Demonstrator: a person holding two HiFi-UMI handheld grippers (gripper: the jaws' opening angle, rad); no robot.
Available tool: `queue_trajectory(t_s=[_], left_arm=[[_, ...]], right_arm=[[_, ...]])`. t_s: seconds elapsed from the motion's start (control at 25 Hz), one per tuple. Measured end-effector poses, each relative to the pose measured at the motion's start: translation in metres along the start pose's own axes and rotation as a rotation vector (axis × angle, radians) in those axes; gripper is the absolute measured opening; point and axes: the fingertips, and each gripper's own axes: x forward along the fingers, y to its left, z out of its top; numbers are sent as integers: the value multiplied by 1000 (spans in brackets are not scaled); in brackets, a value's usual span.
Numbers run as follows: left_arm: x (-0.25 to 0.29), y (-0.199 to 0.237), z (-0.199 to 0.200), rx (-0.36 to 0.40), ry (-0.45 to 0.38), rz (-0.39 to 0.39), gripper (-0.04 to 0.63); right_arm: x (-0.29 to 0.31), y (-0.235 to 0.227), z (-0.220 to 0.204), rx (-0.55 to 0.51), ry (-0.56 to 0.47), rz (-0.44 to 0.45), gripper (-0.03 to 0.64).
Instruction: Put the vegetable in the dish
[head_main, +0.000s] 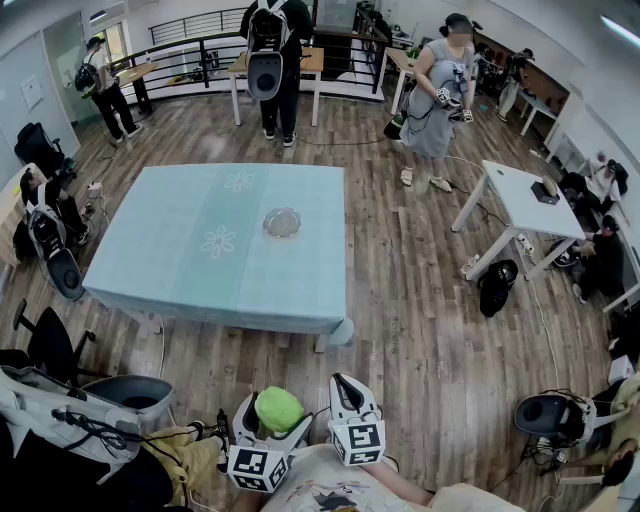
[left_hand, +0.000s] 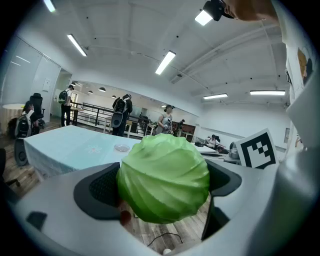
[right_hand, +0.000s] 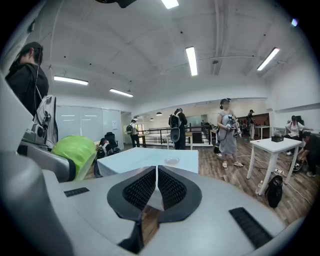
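**Round green cabbage (head_main: 279, 408) clamped in left gripper (head_main: 276, 418), well short of clear glass dish (head_main: 282, 222)**

The leafy cabbage sits at the 6 o'clock edge of the head view, above the brown wood-plank floor (head_main: 430, 330). The left gripper's jaws stand wide apart around it, and a dark ribbed pad (left_hand: 102, 190) presses on each flank. In the left gripper view the vegetable fills the gap between the jaws.

At 3 o'clock, just beside it, the right gripper (head_main: 347, 392) has its jaws pressed together with nothing between them.

Toward 12 o'clock and well apart from both tools, the small round dish rests near the middle of a rectangular table under a pale blue cloth (head_main: 170, 265) printed with white flowers.

Beyond the table, also at 12 o'clock, a person in dark clothes (head_main: 275, 60) stands with a pack. A person in a grey dress (head_main: 440, 90) stands at 1 o'clock, and a white table (head_main: 515, 195) is at 2 o'clock.
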Motion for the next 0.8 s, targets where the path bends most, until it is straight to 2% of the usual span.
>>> queue_trajectory(t_s=[0.16, 0.4, 0.56, 0.8], left_arm=[[17, -51, 5, -41, -43, 26, 531], [43, -119, 3, -20, -69, 9, 531], [55, -141, -4, -4, -71, 30, 531], [58, -149, 1, 30, -81, 72, 531]], right_arm=[[-36, -44, 9, -46, -9, 22, 34], [-65, -89, 5, -20, -41, 69, 34], [-81, -111, 7, 20, -84, 126, 34], [-86, -120, -1, 49, -77, 162, 34]])
